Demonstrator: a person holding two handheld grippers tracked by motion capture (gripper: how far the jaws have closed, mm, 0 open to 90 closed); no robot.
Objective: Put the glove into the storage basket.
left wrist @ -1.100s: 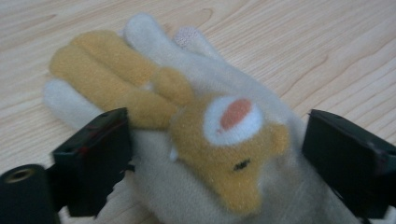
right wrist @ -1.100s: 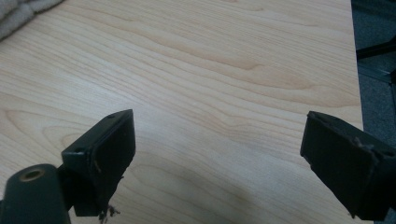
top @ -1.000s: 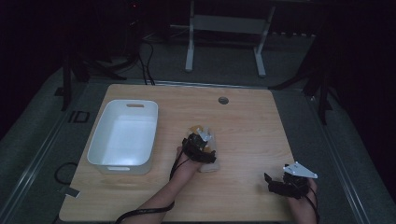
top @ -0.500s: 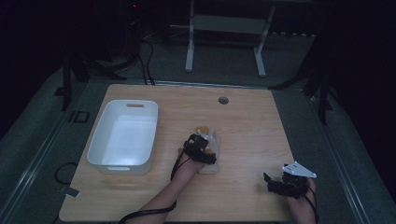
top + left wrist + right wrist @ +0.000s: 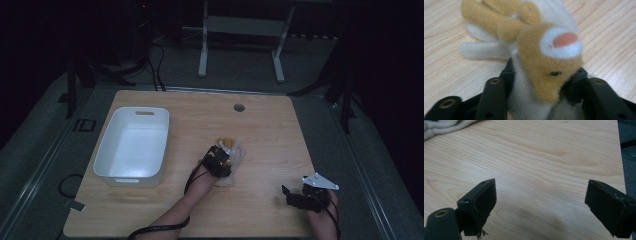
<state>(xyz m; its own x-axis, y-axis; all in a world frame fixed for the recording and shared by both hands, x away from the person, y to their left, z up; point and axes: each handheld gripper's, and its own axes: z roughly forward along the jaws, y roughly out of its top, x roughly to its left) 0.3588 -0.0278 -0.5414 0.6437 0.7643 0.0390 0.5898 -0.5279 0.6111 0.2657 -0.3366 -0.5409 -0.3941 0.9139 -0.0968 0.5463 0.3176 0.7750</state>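
Observation:
A white and tan plush toy (image 5: 549, 57) with a pink nose patch lies on the wooden table (image 5: 270, 135) near its middle. In the high view the plush toy (image 5: 233, 149) sits just ahead of my left gripper (image 5: 220, 161). My left gripper (image 5: 544, 75) has just been closing, and its black jaws now press on the toy's sides. My right gripper (image 5: 292, 196) rests near the table's front right, apart from the toy. In its own view, my right gripper (image 5: 541, 202) stands open over bare wood, and a bit of the toy's white fabric (image 5: 439, 127) lies at the top left.
A white plastic bin (image 5: 107, 145) stands on the table's left side, with nothing inside it. A round cable hole (image 5: 239, 107) lies near the far edge. Beyond the table are dark floor, cables and a metal stand (image 5: 240, 30).
The left gripper's jaws have closed onto the plush toy, with the hand barely shifting. The right gripper has stayed where it was.

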